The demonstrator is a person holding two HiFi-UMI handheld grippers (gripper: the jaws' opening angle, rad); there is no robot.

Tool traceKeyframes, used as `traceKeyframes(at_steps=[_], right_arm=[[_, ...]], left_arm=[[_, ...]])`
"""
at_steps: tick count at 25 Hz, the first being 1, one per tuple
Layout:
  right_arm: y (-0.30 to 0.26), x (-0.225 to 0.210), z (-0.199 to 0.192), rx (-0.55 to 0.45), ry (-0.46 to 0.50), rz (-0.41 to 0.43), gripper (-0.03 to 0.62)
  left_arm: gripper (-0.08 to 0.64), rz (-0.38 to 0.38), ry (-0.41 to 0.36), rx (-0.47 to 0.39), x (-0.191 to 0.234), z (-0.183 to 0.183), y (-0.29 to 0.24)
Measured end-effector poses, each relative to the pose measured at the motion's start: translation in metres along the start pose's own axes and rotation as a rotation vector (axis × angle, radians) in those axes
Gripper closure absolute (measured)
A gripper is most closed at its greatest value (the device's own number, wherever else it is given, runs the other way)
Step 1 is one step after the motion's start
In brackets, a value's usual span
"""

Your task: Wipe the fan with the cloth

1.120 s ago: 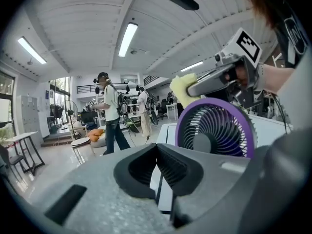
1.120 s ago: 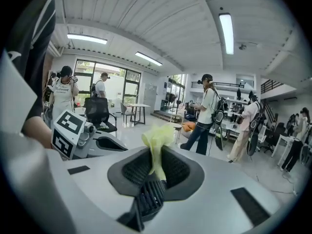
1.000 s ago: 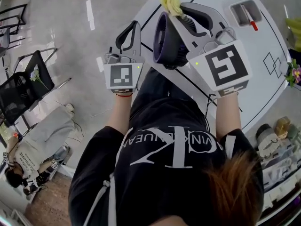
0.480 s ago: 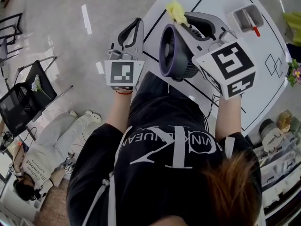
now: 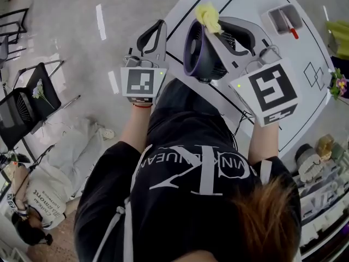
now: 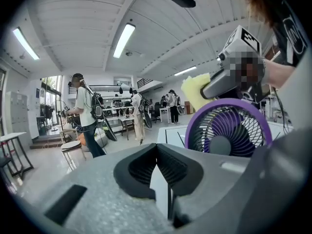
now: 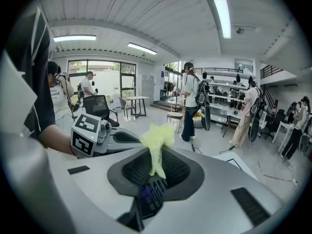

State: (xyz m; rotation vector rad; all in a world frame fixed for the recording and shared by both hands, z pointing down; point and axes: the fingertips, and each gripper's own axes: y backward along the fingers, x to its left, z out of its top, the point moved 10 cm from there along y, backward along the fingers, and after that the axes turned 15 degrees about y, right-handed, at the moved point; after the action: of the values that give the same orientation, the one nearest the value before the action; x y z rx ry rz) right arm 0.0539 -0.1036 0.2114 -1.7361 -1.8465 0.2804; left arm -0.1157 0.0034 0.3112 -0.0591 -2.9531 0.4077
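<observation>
Head view puts the purple fan (image 5: pixel 203 53) between the two grippers, over the near left edge of the white bench (image 5: pixel 256 4); whether it rests on the bench cannot be told. The yellow cloth (image 5: pixel 208 16) sits at the fan's far rim, bunched into a tuft. The right gripper (image 5: pixel 216 28) reaches across the fan's right side, and the right gripper view shows its jaws clenched on the cloth, the tuft standing up past the tips and a dark piece of the fan's grille just below them. The left gripper (image 5: pixel 159 26) is held just left of the fan, apart from it. The left gripper view shows its jaws pressed together with nothing between them, the fan's grille facing it from the right and the cloth at the rim's upper left. A small tray (image 5: pixel 278 23) lies farther right on the bench. A black chair (image 5: pixel 22 111) stands on the floor, far left.
</observation>
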Motion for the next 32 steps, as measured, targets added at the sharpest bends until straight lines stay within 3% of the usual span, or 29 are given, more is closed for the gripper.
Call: traceKeyframes(at_steps=[12,21,32], right_arm=[[0.043,0.067,-0.003,0.008,0.221,-0.057,0.534],[0.043,0.102,-0.014,-0.029,0.287,-0.063,0.534],[0.03,0.128,-0.028,-0.035,0.277,-0.012,0.534]], left_arm=[[0.551,0.055,0.02,-0.013,-0.04,-0.02,0.067],[0.551,0.087,0.021,-0.018,-0.056,-0.031,0.099],[0.551,0.104,0.041,-0.013,-0.062,-0.031,0.118]])
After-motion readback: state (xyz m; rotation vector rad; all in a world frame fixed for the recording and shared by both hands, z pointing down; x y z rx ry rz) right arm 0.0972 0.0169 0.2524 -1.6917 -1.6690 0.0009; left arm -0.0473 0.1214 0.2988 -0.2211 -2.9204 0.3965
